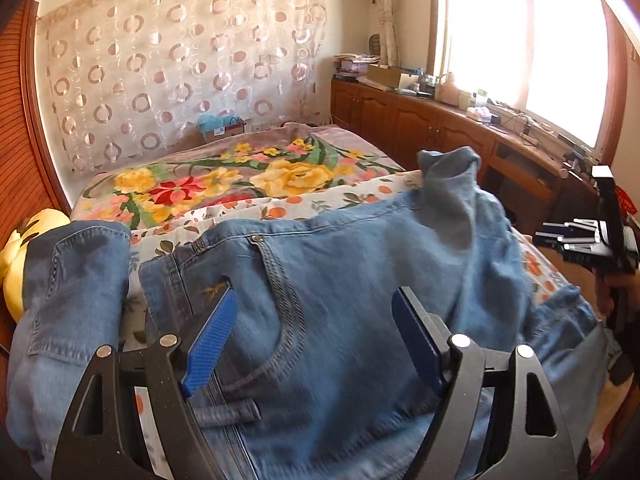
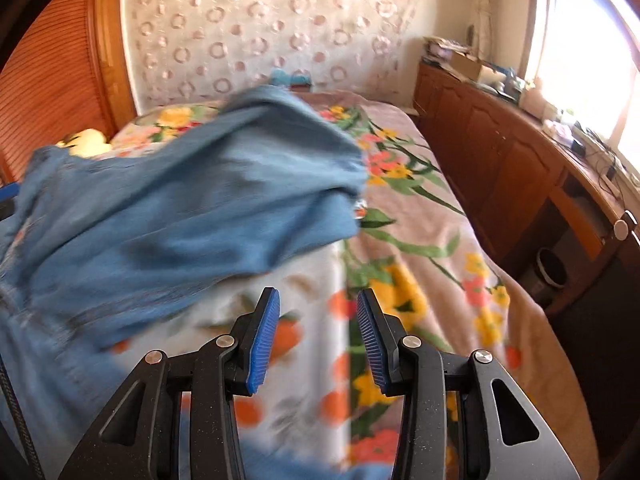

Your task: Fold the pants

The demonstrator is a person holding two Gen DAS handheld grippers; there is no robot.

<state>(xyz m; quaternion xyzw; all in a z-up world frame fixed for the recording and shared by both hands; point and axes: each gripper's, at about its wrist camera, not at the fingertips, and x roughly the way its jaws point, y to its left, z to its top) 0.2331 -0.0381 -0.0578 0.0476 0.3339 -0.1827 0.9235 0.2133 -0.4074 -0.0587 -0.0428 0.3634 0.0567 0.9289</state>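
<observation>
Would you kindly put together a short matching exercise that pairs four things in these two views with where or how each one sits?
Things:
1. jeans
2. yellow plush toy
3. left gripper
4. wooden cabinets

Places or states:
A. along the wall under the window
B. open, over the denim near the front pocket
C. spread out on the bed, one part bunched up
D. at the bed's edge by the wooden headboard

Pairs: 1-C, 2-D, 3-B, 4-A
</observation>
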